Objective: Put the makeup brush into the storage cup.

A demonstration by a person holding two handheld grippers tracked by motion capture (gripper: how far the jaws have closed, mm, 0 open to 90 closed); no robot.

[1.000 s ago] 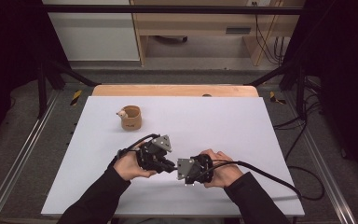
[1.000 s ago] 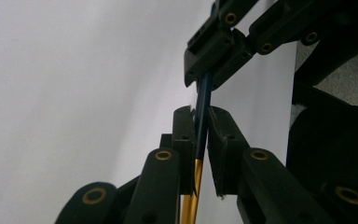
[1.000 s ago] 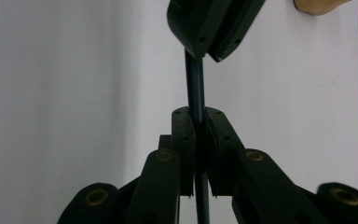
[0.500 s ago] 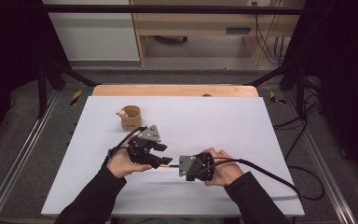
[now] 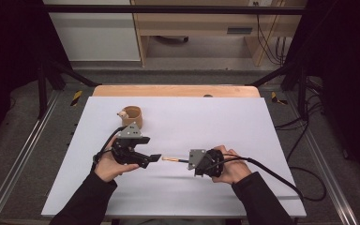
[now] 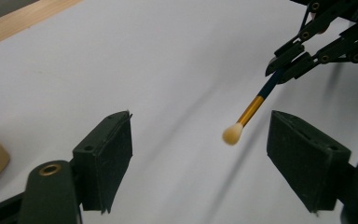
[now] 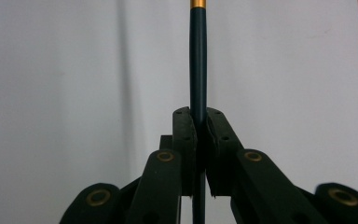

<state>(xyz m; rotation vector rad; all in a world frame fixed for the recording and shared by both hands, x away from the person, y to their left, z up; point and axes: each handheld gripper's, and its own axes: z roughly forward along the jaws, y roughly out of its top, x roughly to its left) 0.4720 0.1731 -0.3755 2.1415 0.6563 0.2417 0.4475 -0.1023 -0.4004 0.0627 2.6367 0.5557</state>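
A small brush [image 5: 172, 159] with a dark blue handle, gold ferrule and cream tip is held level above the white table [image 5: 225, 122]. My right gripper [image 5: 188, 161] is shut on its handle [image 7: 198, 56], the pads pressed on both sides. My left gripper [image 5: 155, 158] faces it from the left. Its jaws have just been opening and stand wide apart. In the left gripper view the brush tip [image 6: 233, 134] hangs between the open left gripper [image 6: 200, 122] pads [image 6: 109, 154] and touches neither. The right gripper [image 6: 284, 65] grips the handle farther off.
A short wooden cup [image 5: 132, 116] with a small pale thing on its rim stands behind the left hand. A wooden strip [image 5: 176, 91] runs along the table's far edge. Metal rails [image 5: 23, 154] flank the table, and a cable [image 5: 281, 180] trails from the right gripper.
The left gripper was closed near the brush beside the right gripper; it has opened, let go and drawn away to the left. The right gripper keeps the brush.
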